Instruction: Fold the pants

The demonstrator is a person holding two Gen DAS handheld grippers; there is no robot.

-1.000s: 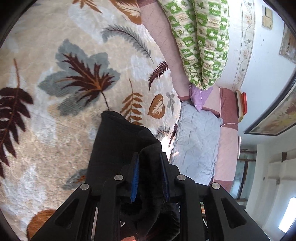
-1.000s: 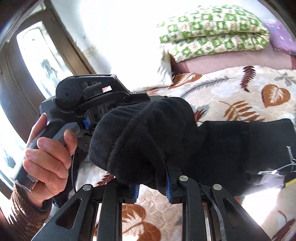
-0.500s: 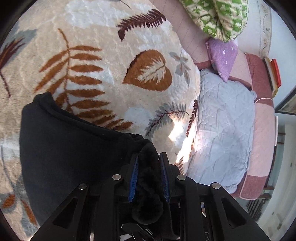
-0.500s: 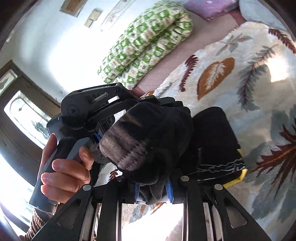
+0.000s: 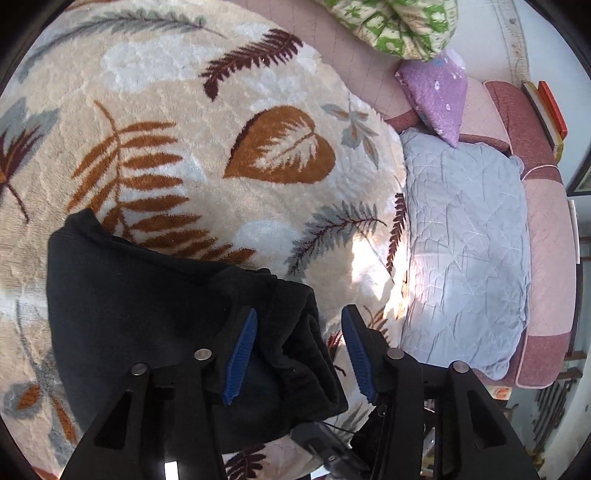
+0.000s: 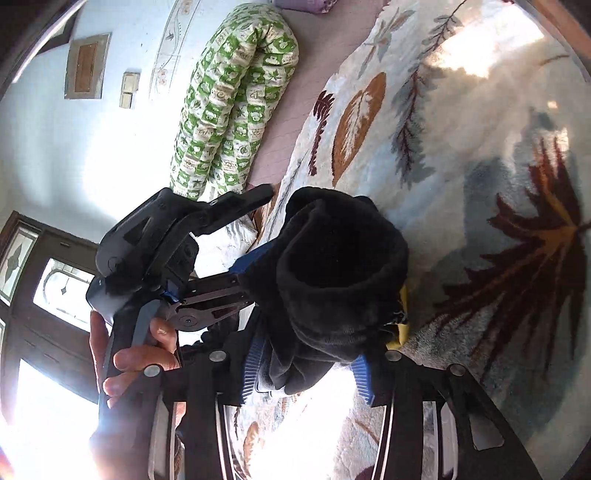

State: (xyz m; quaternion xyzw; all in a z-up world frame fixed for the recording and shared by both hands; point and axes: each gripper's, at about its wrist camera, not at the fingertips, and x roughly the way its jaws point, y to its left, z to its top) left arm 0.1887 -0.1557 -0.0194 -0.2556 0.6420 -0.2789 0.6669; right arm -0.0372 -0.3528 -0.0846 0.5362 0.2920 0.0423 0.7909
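Released since half a second ago, the black pants [image 5: 155, 314] lie bunched on the leaf-patterned blanket [image 5: 258, 110] between the spread fingers of the left gripper [image 5: 297, 354], while the right gripper [image 6: 306, 373], at 6 o'clock, also gapes around a fold.

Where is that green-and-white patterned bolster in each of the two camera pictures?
Left wrist view: the green-and-white bolster sits at the top edge, right of center, just above a purple pillow.
Right wrist view: the bolster runs diagonally through the upper left-center, against the wall.
Shared landmark: the brown leaf on the blanket, also visible in the right wrist view.
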